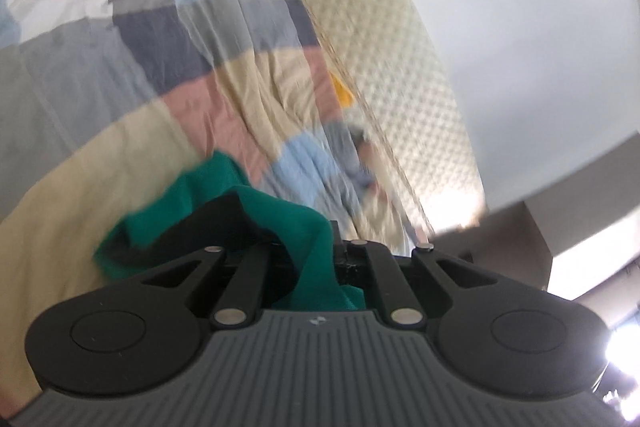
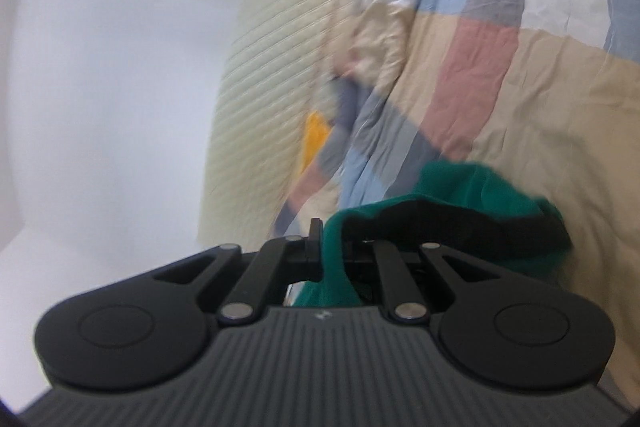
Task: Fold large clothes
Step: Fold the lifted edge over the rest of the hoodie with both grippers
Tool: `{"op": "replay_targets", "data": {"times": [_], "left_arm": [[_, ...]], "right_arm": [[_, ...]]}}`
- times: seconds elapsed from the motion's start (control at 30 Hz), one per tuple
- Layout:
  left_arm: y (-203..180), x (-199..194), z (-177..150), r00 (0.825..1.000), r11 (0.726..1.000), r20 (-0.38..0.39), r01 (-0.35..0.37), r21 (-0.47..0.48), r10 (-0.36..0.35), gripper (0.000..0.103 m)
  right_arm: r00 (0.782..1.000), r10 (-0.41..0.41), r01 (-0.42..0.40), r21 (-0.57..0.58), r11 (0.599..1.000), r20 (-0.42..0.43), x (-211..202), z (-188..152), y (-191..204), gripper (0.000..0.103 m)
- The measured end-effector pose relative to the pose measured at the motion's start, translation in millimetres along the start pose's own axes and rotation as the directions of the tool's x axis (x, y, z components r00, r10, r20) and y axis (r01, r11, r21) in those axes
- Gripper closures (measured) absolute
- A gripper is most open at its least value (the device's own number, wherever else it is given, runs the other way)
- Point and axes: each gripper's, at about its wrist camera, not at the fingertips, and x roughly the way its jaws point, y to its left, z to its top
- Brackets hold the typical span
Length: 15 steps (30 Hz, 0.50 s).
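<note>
- Over the bed, in the left wrist view, the left gripper [image 1: 310, 247] is pinching a bunch of the green garment [image 1: 208, 183]; the cloth runs down between its pressed-together jaws and spills forward and to the left above the patchwork quilt [image 1: 132, 39].
- Only this view shows a wooden edge at the top and a bright window area at the lower right. The quilted headboard [image 1: 384, 39] runs along the right, with an orange item [image 1: 344, 93] tucked against it.
- From the right wrist view, the right gripper [image 2: 332, 251] is likewise clamped on the green garment [image 2: 460, 187], whose dark band [image 2: 472, 227] curves off to the right above the quilt [image 2: 520, 87].
- This view alone shows that dark band as one long strip; the headboard [image 2: 280, 47] and orange item [image 2: 316, 139] sit to its left instead.
- Judged from both views, the garment is being lifted by two points to spread it. To do this well, both pinches should hold firm and level while the hands draw apart evenly, so the cloth hangs flat, without twist, before it is laid on the bed.
- Blur hides the garment's lower part, so which edge is held cannot be told.
</note>
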Motion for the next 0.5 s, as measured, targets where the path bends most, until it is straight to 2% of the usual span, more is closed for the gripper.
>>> {"op": "replay_targets", "data": {"times": [0.17,0.3,0.4,0.5], "left_arm": [[5.1,60.3,26.8,0.998,0.999,0.051,-0.028,0.017,0.027,0.095],[26.1,111.0,37.6,0.996,0.995,0.063,-0.065,0.070,0.061,0.095],[46.6,143.7,45.4,0.998,0.996,0.061,-0.040,0.080,0.036,0.095],[62.0,183.0,47.6,0.996,0.988,0.063,-0.072,0.138,0.063,0.095]], "right_arm": [[0.997,-0.031,0.023,0.124,0.992,0.065,60.1,14.0,-30.3,0.094],[0.996,-0.048,0.042,0.087,0.995,0.076,98.3,12.2,-52.5,0.094],[0.995,-0.047,0.038,0.102,0.994,0.085,123.5,14.4,-75.4,0.094],[0.993,-0.086,0.077,0.115,0.990,0.084,151.6,17.2,-94.0,0.094]]}}
